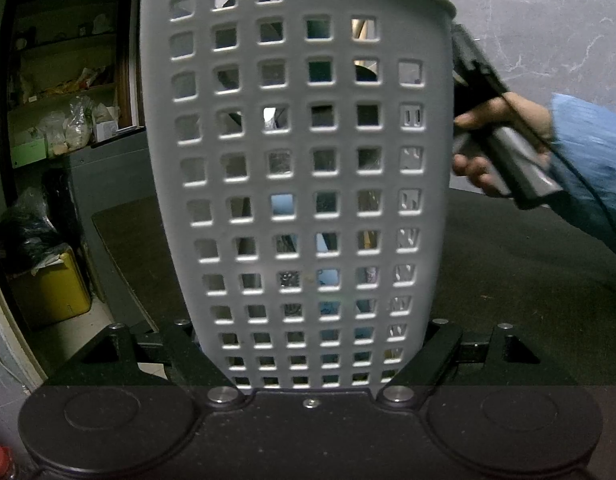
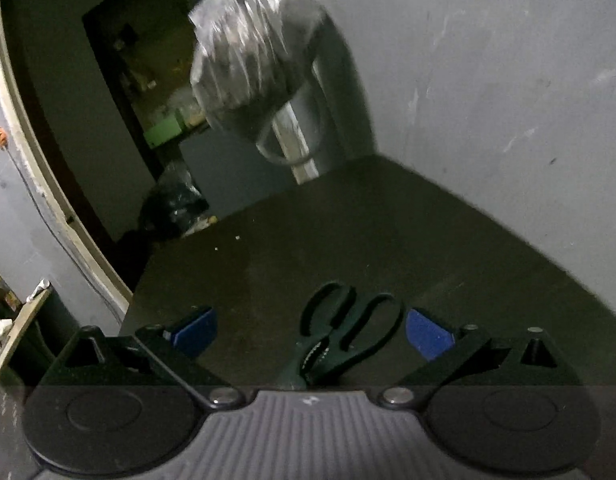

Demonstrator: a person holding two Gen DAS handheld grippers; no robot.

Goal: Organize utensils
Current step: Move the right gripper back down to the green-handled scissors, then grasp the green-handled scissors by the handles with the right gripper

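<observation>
The white perforated utensil holder (image 1: 295, 184) is filling the left wrist view, standing right in front of the left tool (image 1: 308, 360), its lower end sitting between the two black arms; the fingertips are hidden behind its wall, so whether that tool is clamping it or just straddling it cannot be told. Dark and pale shapes are showing through the square holes of the holder, too blurred to name. Right of the holder, a hand (image 1: 504, 140) in a blue sleeve is gripping the dark handle of the other tool. In the right wrist view the right tool (image 2: 311, 334) is hanging over the dark counter (image 2: 388, 240) with its blue pads (image 2: 426, 334) standing wide apart, gripping nothing. Black-handled scissors (image 2: 344, 340) are lying on the counter between those pads, handle loops pointing away from the camera, blade end hidden under the tool body, not touching either pad as far as can be seen. Beyond the scissors, up and to the left, the same holder (image 2: 259, 68) is appearing blurred and tilted, raised above the counter's far edge. Behind the holder a dim shelf (image 1: 63, 92) of bags and packets is showing.
</observation>
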